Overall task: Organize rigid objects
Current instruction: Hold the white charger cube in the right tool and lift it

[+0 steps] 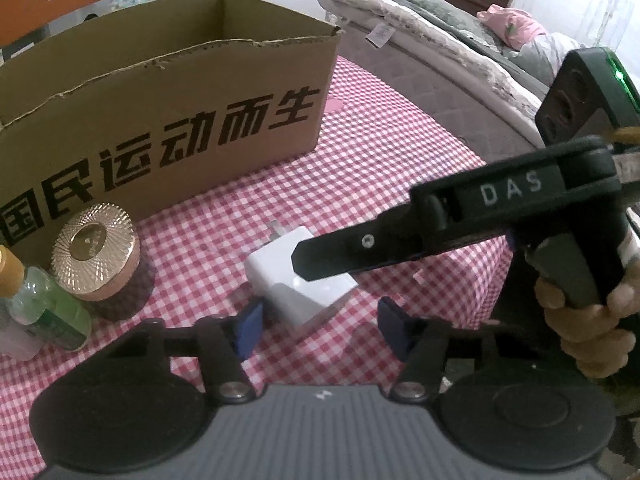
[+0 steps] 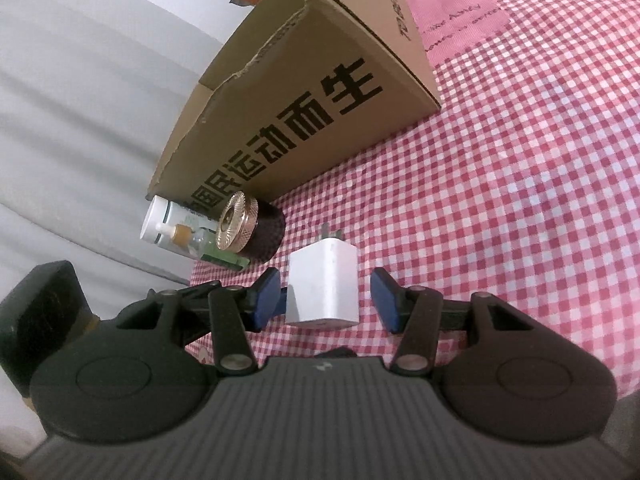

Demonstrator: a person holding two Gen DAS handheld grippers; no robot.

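Note:
A white plug charger (image 1: 300, 280) lies on the red-checked tablecloth (image 1: 380, 168). My left gripper (image 1: 320, 326) is open, its blue pads just short of the charger. My right gripper (image 2: 324, 300) is open with the charger (image 2: 324, 280) between its blue pads, not touching them. In the left wrist view the right gripper's black finger (image 1: 360, 248) reaches over the charger from the right. An open cardboard box (image 1: 160, 112) stands behind. A gold-lidded dark jar (image 1: 100, 256) and a small green bottle (image 1: 44, 312) stand at the left, by the box.
A white tube (image 2: 160, 220) lies beside the jar (image 2: 248, 232) and box (image 2: 320, 80). A bed with bedding (image 1: 460, 40) is behind the table. A pink printed patch (image 2: 452, 12) is on the cloth beyond the box. The table edge runs at the left in the right wrist view.

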